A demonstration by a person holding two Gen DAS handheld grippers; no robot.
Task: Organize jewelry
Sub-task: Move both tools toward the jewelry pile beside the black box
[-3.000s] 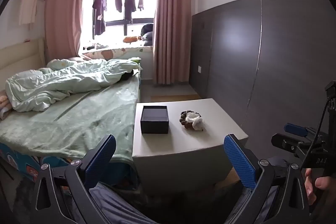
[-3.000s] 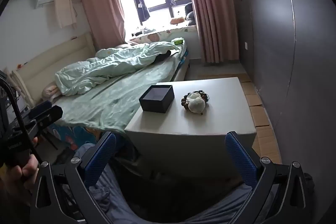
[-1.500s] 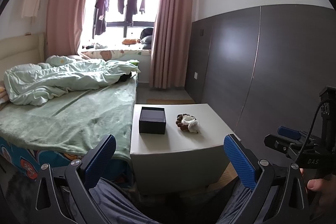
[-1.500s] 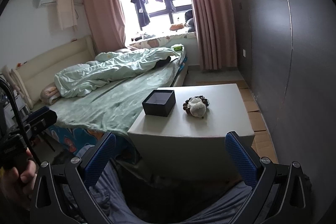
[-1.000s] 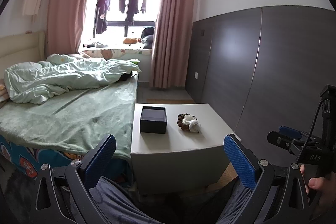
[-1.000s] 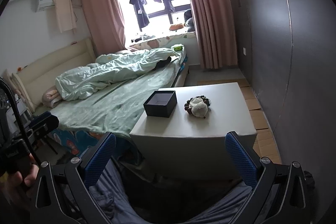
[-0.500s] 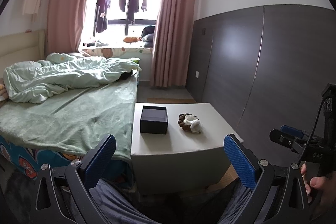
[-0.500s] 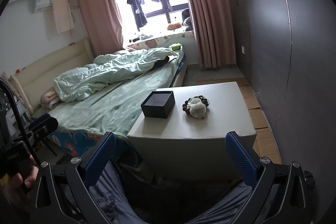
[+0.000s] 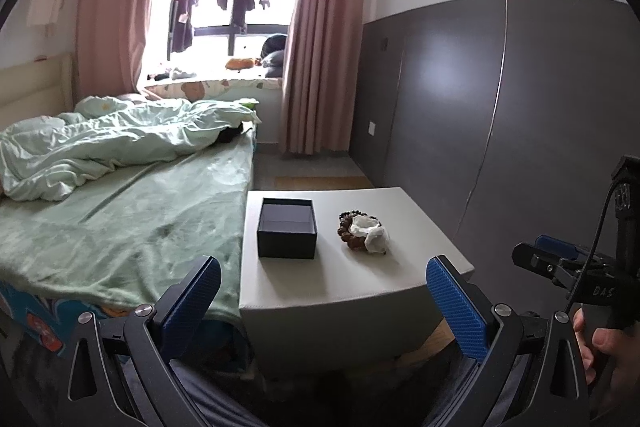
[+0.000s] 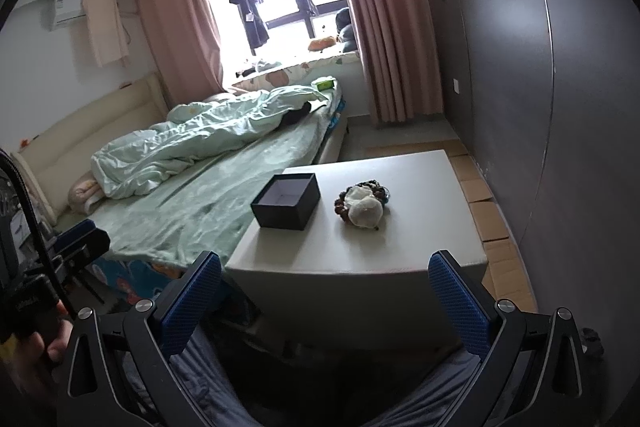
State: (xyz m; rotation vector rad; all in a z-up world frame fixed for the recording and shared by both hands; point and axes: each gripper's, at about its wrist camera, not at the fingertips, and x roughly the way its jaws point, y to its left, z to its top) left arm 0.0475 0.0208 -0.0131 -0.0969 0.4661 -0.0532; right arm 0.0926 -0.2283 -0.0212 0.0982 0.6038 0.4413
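Looks like nothing has actually been picked up yet, so I'd call this the approach stage of the tidy-up. The jewelry is a small heap on the white table: a dark beaded bracelet curled around something pale and lumpy, maybe a pouch or a shell piece, can't tell which. It sits just right of an open black box, near it but not touching. The box looks empty from the right wrist view, pale lining showing at the bottom.

Both tools are held back from the table, low over the person's lap, pointing at the tabletop. The left gripper has its blue pads spread wide with nothing between them. Same for the right gripper, wide apart and empty. In the left view you can also see the right tool off to the side with a hand on its handle, roughly level with the table edge.

My guess for the next move: the right gripper is the closer one to the heap, so it reaches forward over the table edge, comes down on the beads and pinches them, then carries them left into the box. Beads are loose and slippery, so a grab on one strand could leave the pale piece behind.
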